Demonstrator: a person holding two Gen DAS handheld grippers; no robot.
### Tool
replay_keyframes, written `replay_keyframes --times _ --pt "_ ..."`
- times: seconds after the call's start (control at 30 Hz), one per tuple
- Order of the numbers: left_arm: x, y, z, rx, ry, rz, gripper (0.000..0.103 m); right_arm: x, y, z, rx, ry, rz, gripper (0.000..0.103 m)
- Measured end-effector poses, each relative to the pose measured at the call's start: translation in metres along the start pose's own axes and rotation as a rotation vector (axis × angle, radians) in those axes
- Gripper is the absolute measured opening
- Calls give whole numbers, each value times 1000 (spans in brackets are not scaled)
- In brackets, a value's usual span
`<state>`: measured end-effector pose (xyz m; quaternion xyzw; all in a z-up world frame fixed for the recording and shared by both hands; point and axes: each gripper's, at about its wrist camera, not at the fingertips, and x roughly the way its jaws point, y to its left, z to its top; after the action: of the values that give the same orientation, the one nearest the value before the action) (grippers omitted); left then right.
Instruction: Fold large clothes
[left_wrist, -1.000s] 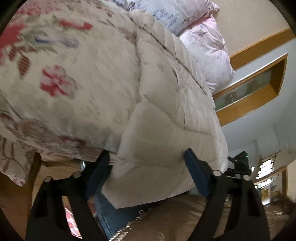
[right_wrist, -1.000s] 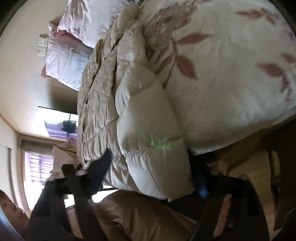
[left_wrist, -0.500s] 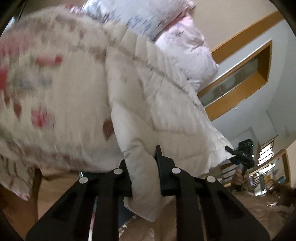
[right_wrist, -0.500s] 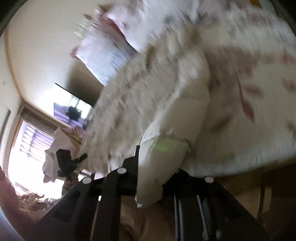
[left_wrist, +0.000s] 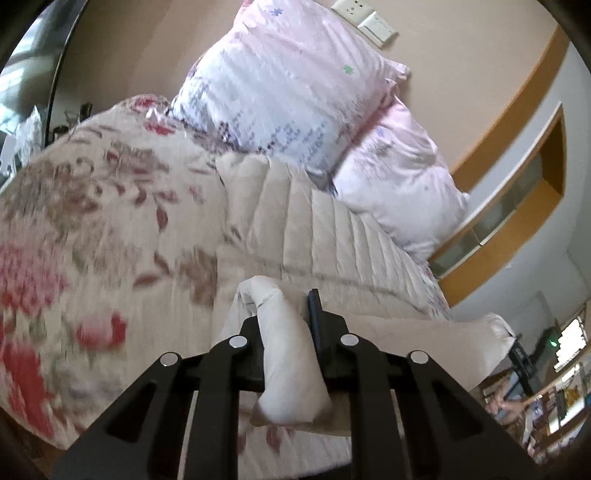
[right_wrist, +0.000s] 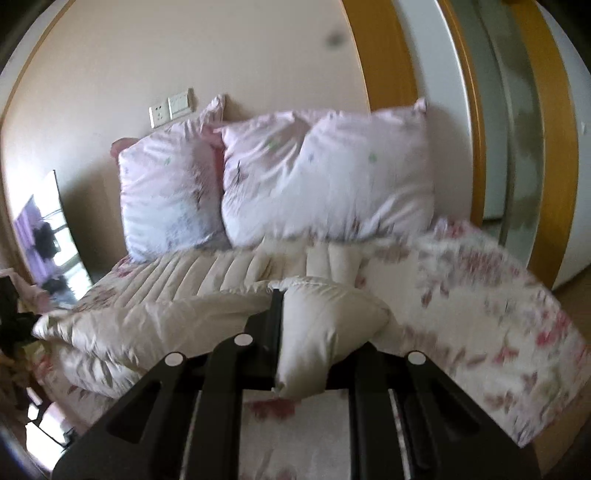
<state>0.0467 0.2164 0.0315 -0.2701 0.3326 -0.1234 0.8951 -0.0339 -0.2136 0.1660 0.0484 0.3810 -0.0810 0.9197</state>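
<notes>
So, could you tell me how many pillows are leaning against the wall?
2: one pillow nearer the wall socket, the other pillow beside it toward the wooden trim. Something pink shows between them, perhaps a third.

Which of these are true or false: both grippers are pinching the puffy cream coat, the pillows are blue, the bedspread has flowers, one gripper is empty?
1. Both grippers clamp the cream coat: true; the left gripper and the right gripper each hold a bunched corner.
2. The pillows are blue: false; they are pale pink.
3. The bedspread is flowered: true, red and brown blooms.
4. One gripper is empty: false; padded fabric sits between the fingers of both.
</notes>
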Motion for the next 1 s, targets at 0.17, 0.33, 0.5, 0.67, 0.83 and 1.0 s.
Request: replay_keyframes --times 0.17,0.33,0.5,0.67,0.83,1.0 --pt "20 -12 39 41 -47 44 15 26 6 24 -7 -63 -56 14" --pt "44 -25 80 69 -67 64 15 57 4 42 17 -73 -86 14" --pt "72 -35 123 92 -99 75 15 91 0 67 50 -96 -91 14" --pt "115 -23 146 36 -71 84 15 160 -12 73 103 -2 -130 14" --pt "160 13 143 -107 14 72 15 216 -22 62 185 139 -133 14" --pt "175 33 145 -215 38 3 15 245 -35 62 285 187 -108 22"
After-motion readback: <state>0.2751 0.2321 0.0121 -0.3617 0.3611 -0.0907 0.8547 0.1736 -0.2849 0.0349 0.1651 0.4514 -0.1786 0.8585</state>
